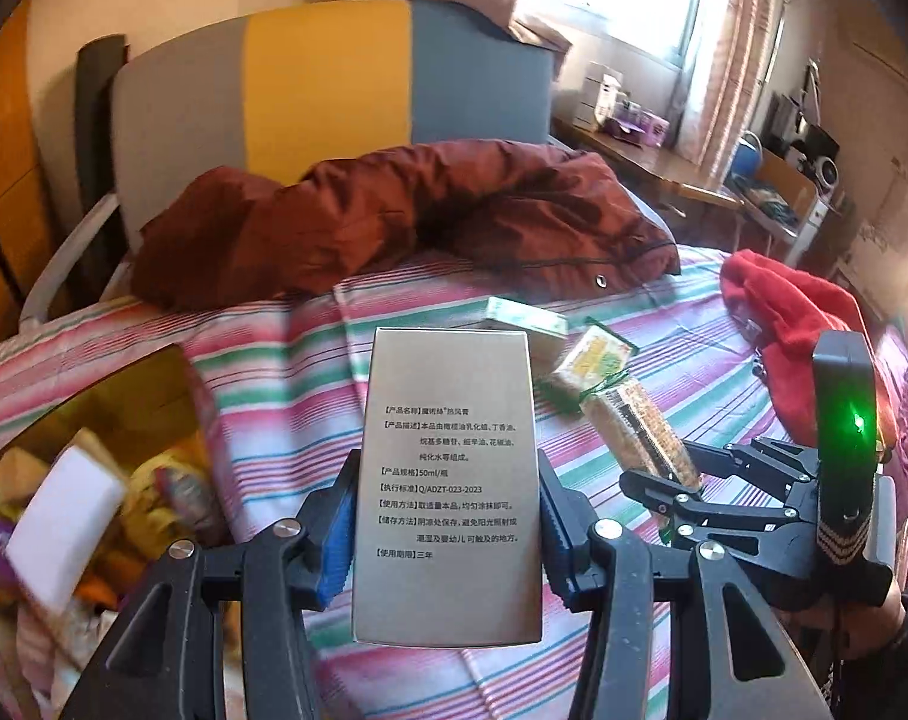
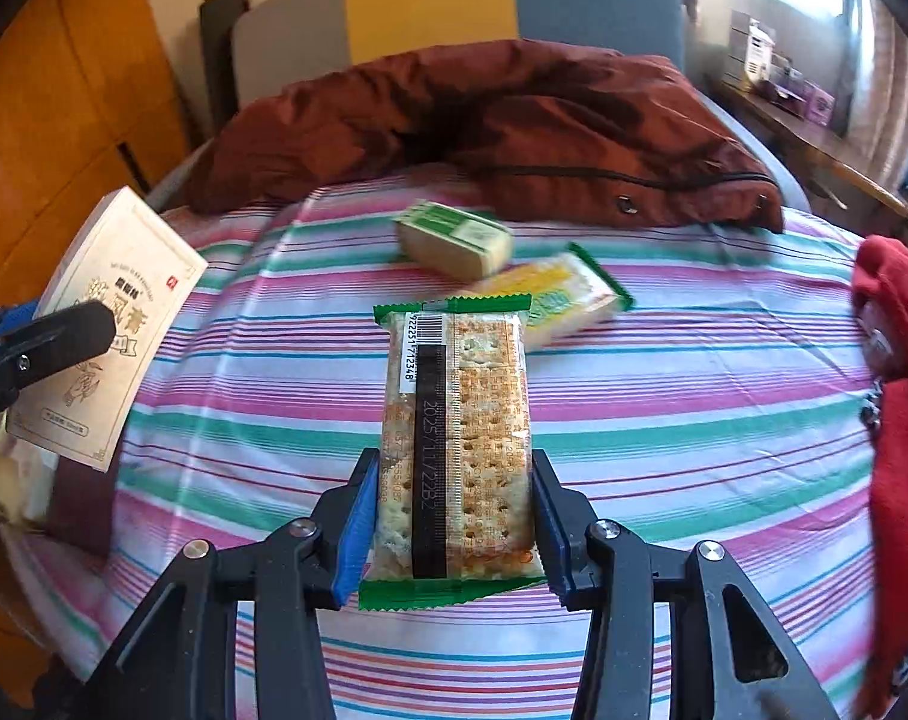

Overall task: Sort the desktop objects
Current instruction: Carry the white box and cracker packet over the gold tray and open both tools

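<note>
Read on the back of the silver box (image 1: 448, 480): Chinese product lines with "50ml" and "Q/ADZT-023-2023". Found on the cracker packet (image 2: 457, 450): a barcode with digits close to "9222517123", the last ones unclear, and a black strip stamped "2025/11/22B2". Seen on the same box's cream front (image 2: 103, 330): large gold Chinese characters, too tilted to read.

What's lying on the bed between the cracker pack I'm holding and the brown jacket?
Two snack items: a yellow packet just past the cracker pack, then a small green-and-cream box nearer the brown jacket. The right wrist view shows it best.
</note>
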The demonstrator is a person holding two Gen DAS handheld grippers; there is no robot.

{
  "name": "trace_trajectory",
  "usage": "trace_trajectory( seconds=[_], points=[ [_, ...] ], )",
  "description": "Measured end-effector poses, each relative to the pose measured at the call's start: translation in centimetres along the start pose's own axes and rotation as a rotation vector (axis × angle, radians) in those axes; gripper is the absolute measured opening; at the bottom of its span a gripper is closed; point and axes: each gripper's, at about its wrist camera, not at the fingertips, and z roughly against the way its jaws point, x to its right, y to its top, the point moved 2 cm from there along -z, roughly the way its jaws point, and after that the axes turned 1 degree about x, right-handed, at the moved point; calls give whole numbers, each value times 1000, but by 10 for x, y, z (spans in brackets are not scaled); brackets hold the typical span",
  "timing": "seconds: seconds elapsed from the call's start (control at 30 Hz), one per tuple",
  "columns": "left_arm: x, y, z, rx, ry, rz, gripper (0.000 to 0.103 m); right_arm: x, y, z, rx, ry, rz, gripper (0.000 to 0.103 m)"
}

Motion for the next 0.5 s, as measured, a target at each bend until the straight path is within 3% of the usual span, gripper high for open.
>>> trace_trajectory(
  seconds=[0.5],
  points=[
    [-62,-32,41,23,21,110,52,-61,-1,12,-8,49,47,47]
  ],
)
